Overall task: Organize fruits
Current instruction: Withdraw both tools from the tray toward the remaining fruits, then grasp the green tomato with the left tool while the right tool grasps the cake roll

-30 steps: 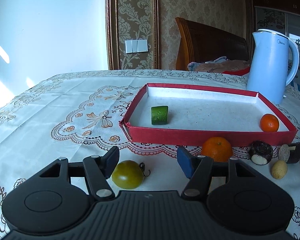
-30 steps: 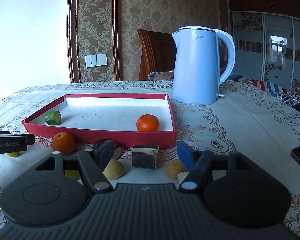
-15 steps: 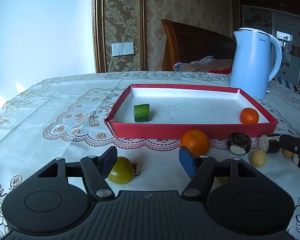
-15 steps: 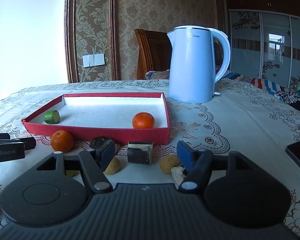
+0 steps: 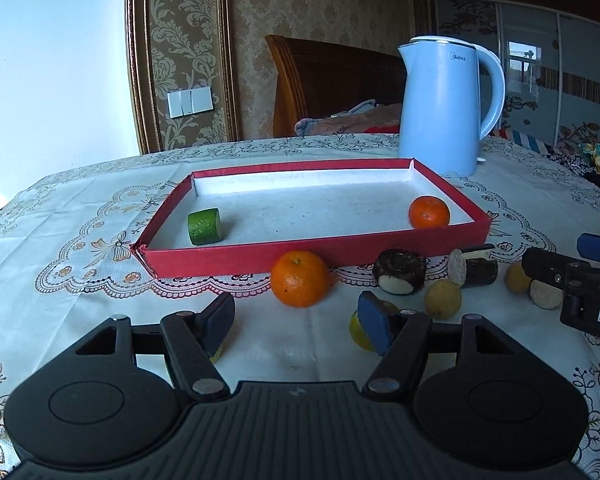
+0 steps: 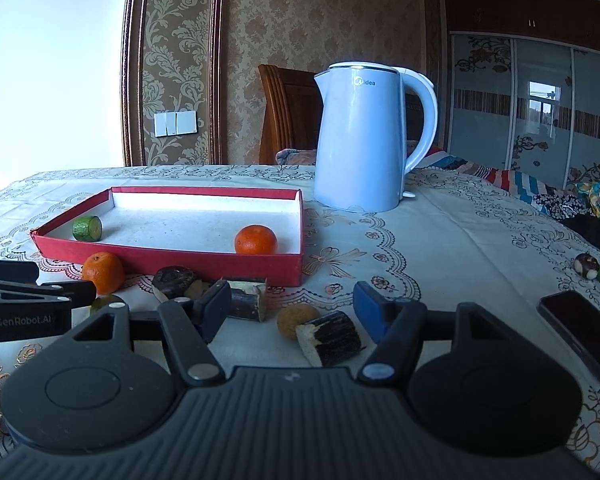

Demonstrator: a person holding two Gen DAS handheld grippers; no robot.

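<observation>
Two fruits lie in the red tray: a cucumber piece at its left end, long axis across the tray, and a mandarin at its right. Left gripper gapes empty, having just widened; an orange sits just ahead. Right gripper stands open, dark-skinned piece between its jaws untouched

Damask wallpaper, wood headboard, mirrored wardrobe, bright daylight frm left.
</observation>
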